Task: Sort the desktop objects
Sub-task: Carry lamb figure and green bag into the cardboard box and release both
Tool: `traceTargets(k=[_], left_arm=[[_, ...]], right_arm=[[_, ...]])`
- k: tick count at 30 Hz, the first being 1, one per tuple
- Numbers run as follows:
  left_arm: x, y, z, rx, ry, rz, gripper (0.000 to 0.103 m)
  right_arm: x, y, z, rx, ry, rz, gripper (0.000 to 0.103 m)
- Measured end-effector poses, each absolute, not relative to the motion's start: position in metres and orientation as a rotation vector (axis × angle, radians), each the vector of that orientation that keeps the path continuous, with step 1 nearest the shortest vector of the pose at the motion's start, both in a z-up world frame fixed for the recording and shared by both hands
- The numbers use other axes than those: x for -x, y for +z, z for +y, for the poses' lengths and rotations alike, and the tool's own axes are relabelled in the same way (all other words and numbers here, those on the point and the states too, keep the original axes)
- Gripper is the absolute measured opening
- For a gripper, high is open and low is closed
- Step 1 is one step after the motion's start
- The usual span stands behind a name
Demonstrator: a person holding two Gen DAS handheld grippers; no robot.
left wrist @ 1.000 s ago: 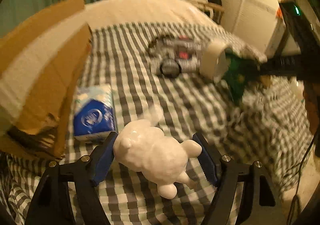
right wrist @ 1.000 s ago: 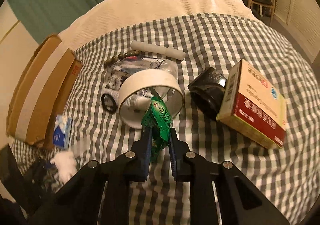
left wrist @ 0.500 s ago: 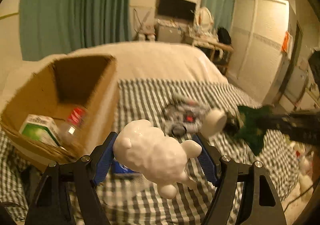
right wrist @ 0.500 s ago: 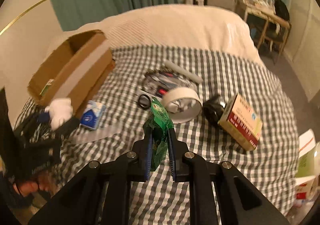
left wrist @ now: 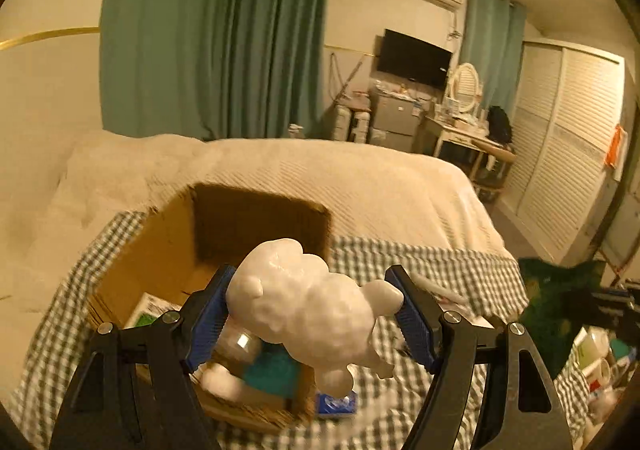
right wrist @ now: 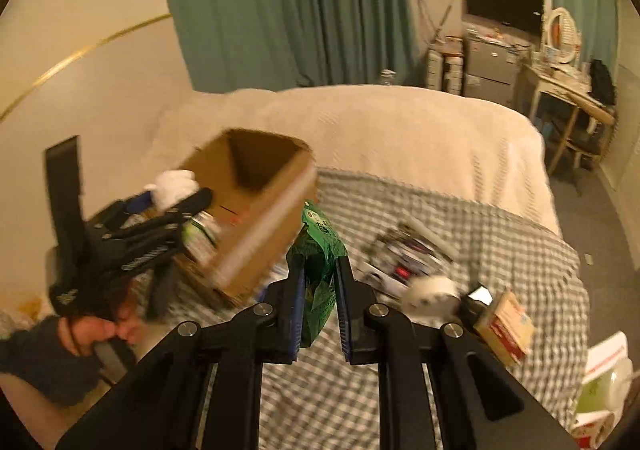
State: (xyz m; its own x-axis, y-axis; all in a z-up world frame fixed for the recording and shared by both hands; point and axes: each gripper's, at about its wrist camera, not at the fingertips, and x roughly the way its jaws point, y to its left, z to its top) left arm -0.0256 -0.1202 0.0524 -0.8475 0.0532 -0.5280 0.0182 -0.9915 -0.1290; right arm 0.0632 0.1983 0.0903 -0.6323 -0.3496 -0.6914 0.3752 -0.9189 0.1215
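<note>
My left gripper (left wrist: pixel 311 278) is shut on a white lumpy animal figurine (left wrist: pixel 304 310), held above the open cardboard box (left wrist: pixel 168 258). In the box lie a green-and-white carton (left wrist: pixel 150 310), a clear bottle (left wrist: pixel 240 346) and a teal item (left wrist: pixel 272 370). My right gripper (right wrist: pixel 320 262) is shut on a green snack packet (right wrist: pixel 318 238), hanging over the checked cloth (right wrist: pixel 500 234) just right of the box (right wrist: pixel 264 217). In the right wrist view the left gripper (right wrist: pixel 176 193) with the figurine (right wrist: pixel 174 179) shows at the box's left. The packet (left wrist: pixel 560 298) shows at the right of the left wrist view.
On the cloth lie a white tape roll (right wrist: pixel 430 292), a black object (right wrist: pixel 474 300), a tan-and-red box (right wrist: pixel 506 324) and a pile of packets (right wrist: pixel 408 250). A blue tissue pack (left wrist: pixel 334 402) sits beside the box. A hand (right wrist: pixel 108 326) holds the left gripper. Cartons (right wrist: pixel 604 382) stand at lower right.
Both grippers have risen with their loads and tilted up, so the room shows. The figurine has come from over the cloth to above the box. The packet has moved left toward the box.
</note>
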Motion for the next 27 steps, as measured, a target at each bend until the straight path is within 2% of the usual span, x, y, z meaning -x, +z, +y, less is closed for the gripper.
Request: traceTargets(k=[4, 10, 21, 24, 25, 27], left_arm=[[0.033, 0.057, -0.148, 0.821, 3.077, -0.244, 0.078], [0.056, 0.025, -0.185, 0.974, 3.086, -0.344, 0.078], [0.065, -0.020, -0.215, 1.151, 3.038, -0.314, 0.080], [0.060, -0.016, -0.212, 1.132, 3.035, -0.311, 0.090], [0.057, -0.014, -0.210, 1.119, 3.038, -0.306, 0.092], [0.054, -0.009, -0.206, 1.106, 3.046, -0.281, 0.093]], right_arm=[[-0.041, 0.100, 0.161, -1.054, -2.432, 0.015, 0.014], [-0.002, 0.093, 0.098, -1.059, -2.332, 0.024, 0.014], [0.044, 0.045, 0.038, -1.098, -2.277, -0.031, 0.014], [0.051, 0.038, 0.040, -1.140, -2.278, -0.095, 0.021], [0.051, 0.037, 0.043, -1.145, -2.276, -0.110, 0.027], [0.048, 0.040, 0.051, -1.138, -2.299, -0.104, 0.030]])
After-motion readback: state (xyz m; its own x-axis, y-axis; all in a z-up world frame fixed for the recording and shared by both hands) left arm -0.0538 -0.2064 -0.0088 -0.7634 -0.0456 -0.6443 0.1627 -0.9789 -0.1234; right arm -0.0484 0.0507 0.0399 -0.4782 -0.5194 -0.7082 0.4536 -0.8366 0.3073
